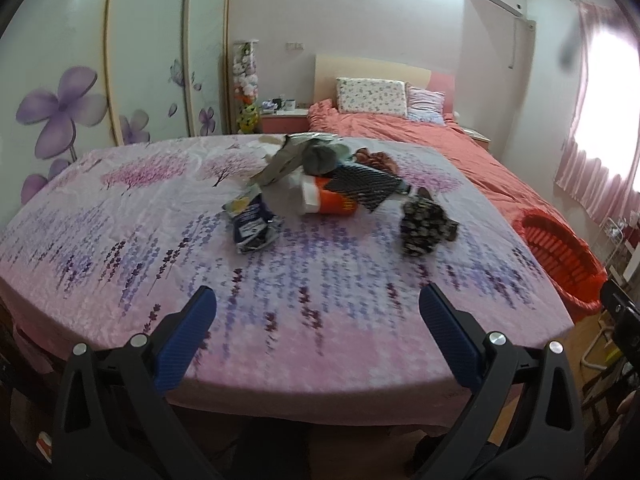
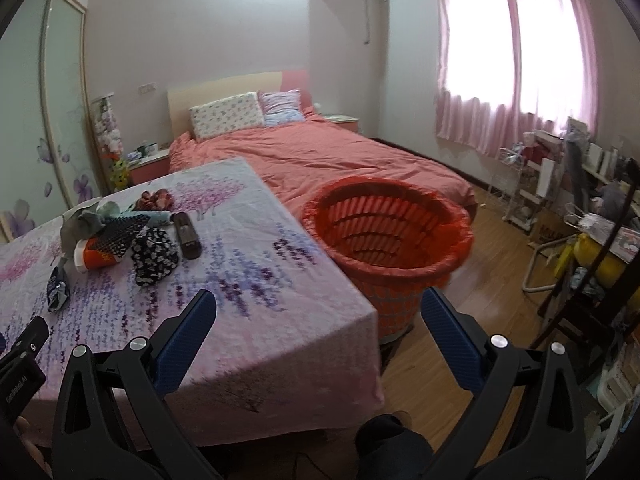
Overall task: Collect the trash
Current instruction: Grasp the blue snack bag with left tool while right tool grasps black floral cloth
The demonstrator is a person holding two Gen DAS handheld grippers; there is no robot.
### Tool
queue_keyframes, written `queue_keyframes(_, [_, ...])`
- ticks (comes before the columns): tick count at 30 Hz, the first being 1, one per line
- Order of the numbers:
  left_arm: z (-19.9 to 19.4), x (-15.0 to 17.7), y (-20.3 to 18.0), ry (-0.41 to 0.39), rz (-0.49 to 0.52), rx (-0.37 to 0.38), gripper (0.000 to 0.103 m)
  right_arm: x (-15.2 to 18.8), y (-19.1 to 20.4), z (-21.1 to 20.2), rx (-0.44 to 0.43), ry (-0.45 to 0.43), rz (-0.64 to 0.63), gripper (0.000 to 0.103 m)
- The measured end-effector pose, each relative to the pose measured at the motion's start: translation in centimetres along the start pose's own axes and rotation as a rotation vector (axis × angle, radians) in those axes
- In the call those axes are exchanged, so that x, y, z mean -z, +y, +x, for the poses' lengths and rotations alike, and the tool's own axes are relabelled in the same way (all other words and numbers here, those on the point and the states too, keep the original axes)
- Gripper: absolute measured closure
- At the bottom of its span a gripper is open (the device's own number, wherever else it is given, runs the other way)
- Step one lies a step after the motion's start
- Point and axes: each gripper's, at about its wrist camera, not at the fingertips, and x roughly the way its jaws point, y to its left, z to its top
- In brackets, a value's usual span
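A heap of trash lies mid-table on the floral cloth: a blue snack wrapper (image 1: 252,226), an orange-and-white paper cup (image 1: 330,200), a black dotted bag (image 1: 368,186), a dark flowered wad (image 1: 426,224), grey crumpled paper (image 1: 320,156). In the right wrist view the same cup (image 2: 98,258), wad (image 2: 154,256) and a dark remote-like bar (image 2: 187,236) show. The orange basket (image 2: 386,236) stands on the floor by the table's right edge, also seen as the basket (image 1: 560,256). My left gripper (image 1: 318,312) hangs open over the near table. My right gripper (image 2: 318,316) is open near the table's corner.
The table (image 1: 120,240) wears a pink-purple flowered cloth. Behind it is a bed (image 2: 340,156) with a coral cover. A cluttered shelf and chair (image 2: 576,216) line the right wall. Wooden floor (image 2: 500,264) lies between the basket and shelf. A wardrobe (image 1: 80,80) fills the left.
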Motion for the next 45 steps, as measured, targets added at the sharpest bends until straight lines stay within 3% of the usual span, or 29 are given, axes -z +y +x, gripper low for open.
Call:
queue_keyframes(8, [5.0,-2.9,5.1,0.056,-0.075,-0.055,0.004,-1.9,4.0,3.0,-0.170,0.010,-0.020,0.003])
queue_keyframes(14, [8.7,-4.9,7.5,0.091,-0.103,-0.061,0.004,-3.3,8.2,6.0,-0.266,0.034,-0.054,0.012])
queue_keyframes(18, [11.1,-5.7,8.2,0.124,-0.110,-0.055,0.008,-3.6,10.3,8.8,-0.321,0.103,-0.057,0.019])
queue_keyframes(23, [13.4,-6.0,8.2,0.169,-0.114,-0.041,0.013,-3.2,12.1,10.8,-0.335,0.157,-0.081,0.025])
queue_keyframes(29, [15.7,-6.0,8.3,0.220,-0.131,-0.025,0.017,-2.1,13.4,12.7,-0.344,0.217,-0.123,0.041])
queue_keyframes(34, [17.3,-5.9,8.7,0.262,-0.155,-0.016,0.026,-1.6,13.2,13.0,-0.354,0.243,-0.126,0.053])
queue_keyframes(42, [17.7,-6.4,9.6,0.254,-0.176,-0.004,0.044,-1.6,13.2,13.0,-0.373,0.247,-0.132,0.075])
queue_keyframes(45, [17.8,-6.6,10.4,0.252,-0.190,0.009,0.047,-1.6,13.1,13.1,-0.374,0.250,-0.129,0.078])
